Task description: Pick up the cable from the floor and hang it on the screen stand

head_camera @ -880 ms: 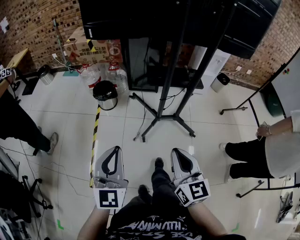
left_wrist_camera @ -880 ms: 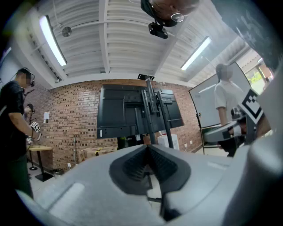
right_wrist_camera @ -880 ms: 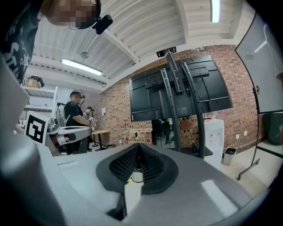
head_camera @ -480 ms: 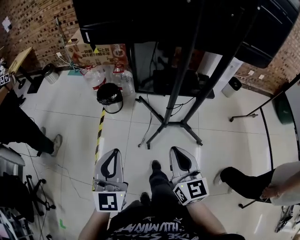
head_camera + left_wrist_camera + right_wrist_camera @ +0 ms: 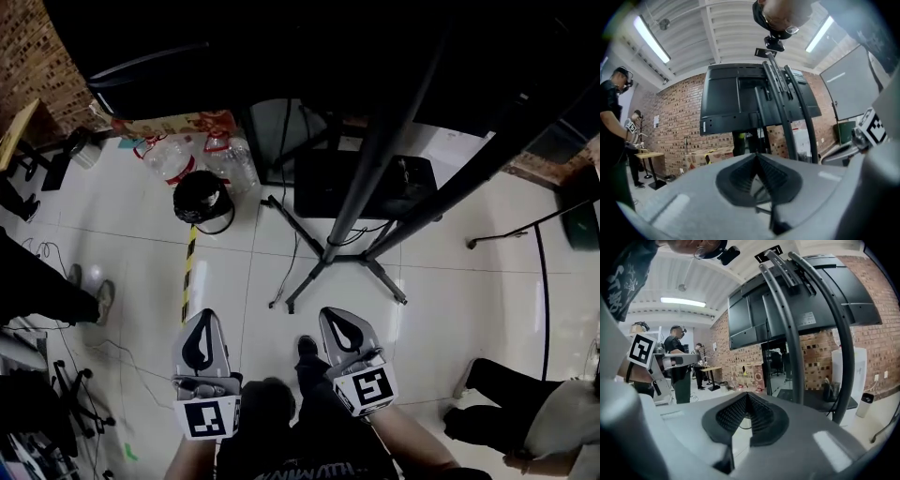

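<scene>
Both the left gripper (image 5: 201, 330) and the right gripper (image 5: 342, 324) have their jaws together with nothing between them, low in the frame. The thin black cable (image 5: 278, 277) lies on the floor at frame centre, just ahead of and between them. It runs lengthwise away from the person toward the screen stand (image 5: 330, 251), and neither gripper is clearly nearer.

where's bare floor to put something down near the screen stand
The widest bare tiles lie right of the screen stand's legs, up to the bystander's legs. A narrower strip lies between the yellow-black tape and the floor cable. It is crowded by the wall, around the black bin and water bottles, and between the stand's legs.
</scene>
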Available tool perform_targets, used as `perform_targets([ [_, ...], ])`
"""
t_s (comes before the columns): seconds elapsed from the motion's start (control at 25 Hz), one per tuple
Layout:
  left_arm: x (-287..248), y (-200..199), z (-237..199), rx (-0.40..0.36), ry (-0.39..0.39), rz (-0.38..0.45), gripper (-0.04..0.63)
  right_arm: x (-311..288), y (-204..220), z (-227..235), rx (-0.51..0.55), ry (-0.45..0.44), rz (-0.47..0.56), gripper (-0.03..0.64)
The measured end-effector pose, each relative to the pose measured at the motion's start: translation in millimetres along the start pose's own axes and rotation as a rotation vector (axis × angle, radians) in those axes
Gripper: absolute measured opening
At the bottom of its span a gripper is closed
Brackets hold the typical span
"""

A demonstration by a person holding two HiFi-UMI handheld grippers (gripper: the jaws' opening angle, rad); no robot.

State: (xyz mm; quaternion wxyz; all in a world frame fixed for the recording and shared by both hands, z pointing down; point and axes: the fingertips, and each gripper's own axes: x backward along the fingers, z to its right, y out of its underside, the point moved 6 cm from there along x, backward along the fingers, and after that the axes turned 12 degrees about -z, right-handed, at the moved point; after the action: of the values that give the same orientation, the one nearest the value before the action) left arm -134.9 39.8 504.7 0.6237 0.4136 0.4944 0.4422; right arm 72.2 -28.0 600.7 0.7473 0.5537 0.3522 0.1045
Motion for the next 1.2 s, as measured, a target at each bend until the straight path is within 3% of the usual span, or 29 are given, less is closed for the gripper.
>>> perform_targets([
  [0.24,-54.0,24.2,-20.4,0.008,0.035,-0.071,0.005,-68.7,1.7,14.9,-0.026,-0.003,-0.059,0.006],
  [0.44,-83.8,83.1,-47.6,0.032,0.077,-0.129,0.005,-125.5,42.1,7.5,-0.039,0.044,-0.095,0.006],
  [0.6,-123.3,139.9,-67.5,0.029,0.108,-0.157,0.005,-178.0,100.4,18.0,-0.1,0.114,-0.173,0.006],
  [0.76,-151.9,212.6,-79.5,-0.019,0.16,-0.224,0.005,-234.2,164.2,31.5,-0.216,0.204,-0.259,0.006],
  [0.88,-163.5,277.0,-88.6,-0.015,0.146,-0.268,0.005,-268.6,220.3,36.9,-0.245,0.262,-0.296,0.008],
  [1.04,-191.4,351.1,-95.7,0.019,0.111,-0.259,0.005,-314.6,304.7,48.1,-0.314,0.228,-0.425,0.062],
  [1.2,-227.4,391.6,-98.2,0.018,0.105,-0.168,0.005,-357.9,372.7,52.2,-0.366,0.165,-0.556,0.109],
])
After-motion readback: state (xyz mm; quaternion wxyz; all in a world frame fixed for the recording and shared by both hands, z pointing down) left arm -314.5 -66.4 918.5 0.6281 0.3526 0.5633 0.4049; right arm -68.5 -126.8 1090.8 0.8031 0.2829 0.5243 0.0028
